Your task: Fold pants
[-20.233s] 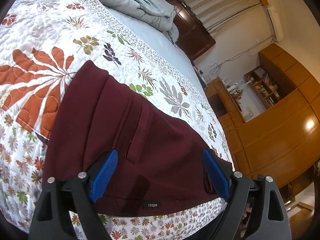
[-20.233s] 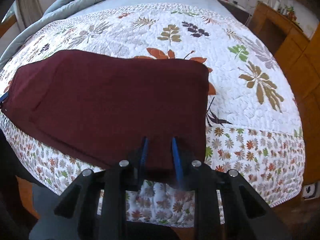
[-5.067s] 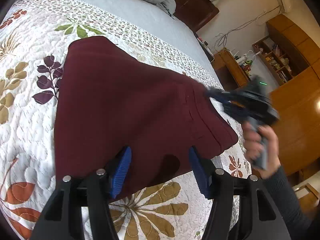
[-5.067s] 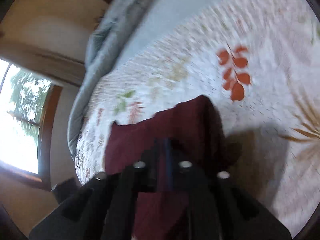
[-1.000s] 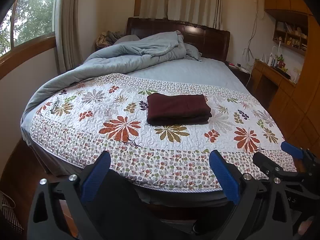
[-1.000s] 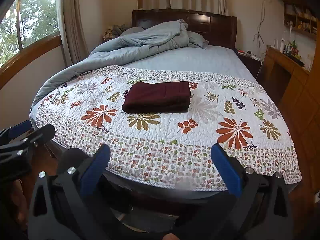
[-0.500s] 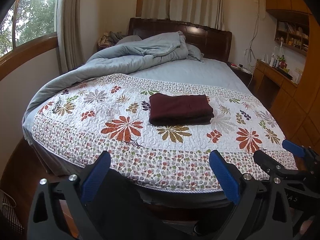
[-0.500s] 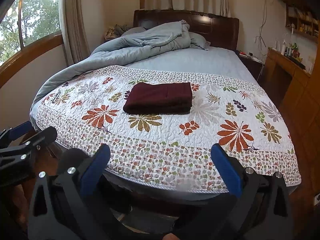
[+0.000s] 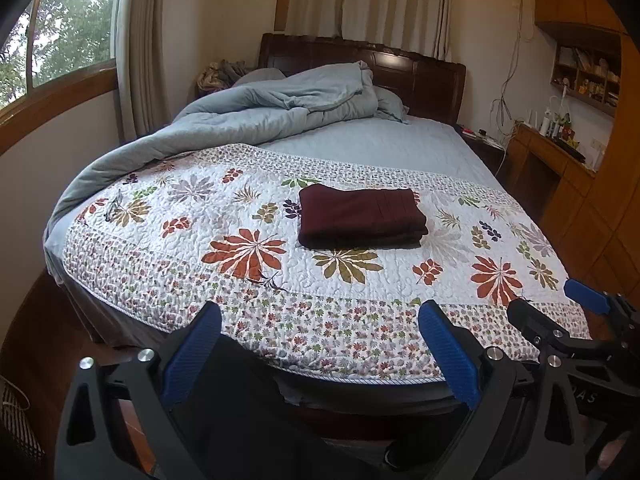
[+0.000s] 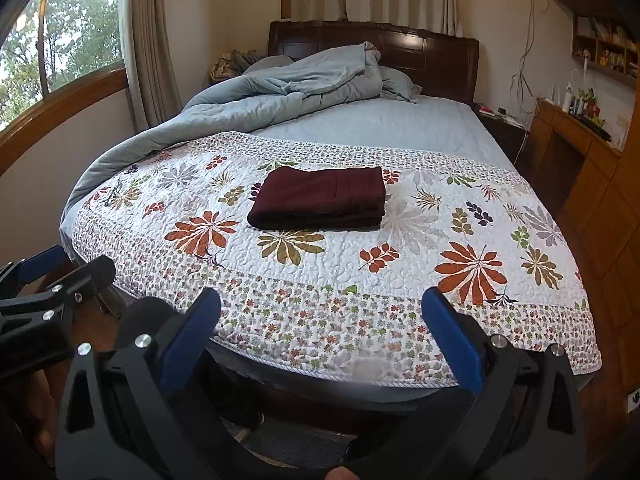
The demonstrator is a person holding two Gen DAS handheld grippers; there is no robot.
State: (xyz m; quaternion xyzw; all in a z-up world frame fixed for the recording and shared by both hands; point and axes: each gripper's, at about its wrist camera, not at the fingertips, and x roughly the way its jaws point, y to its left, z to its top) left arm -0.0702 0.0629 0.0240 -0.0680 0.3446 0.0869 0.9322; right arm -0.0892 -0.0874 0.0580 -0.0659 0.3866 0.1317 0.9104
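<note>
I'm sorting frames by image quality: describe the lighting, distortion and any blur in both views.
Left wrist view: soft daylight from the window, strong fisheye bending of the quilt, folded pants sharp. Right wrist view: same daylight and curvature, pants sharp, one small smudged patch on the quilt's near edge.

Matt maroon cloth pants [image 9: 362, 216] — stitched floral quilt [image 9: 400, 280], glossy wood headboard [image 9: 420, 76].
</note>
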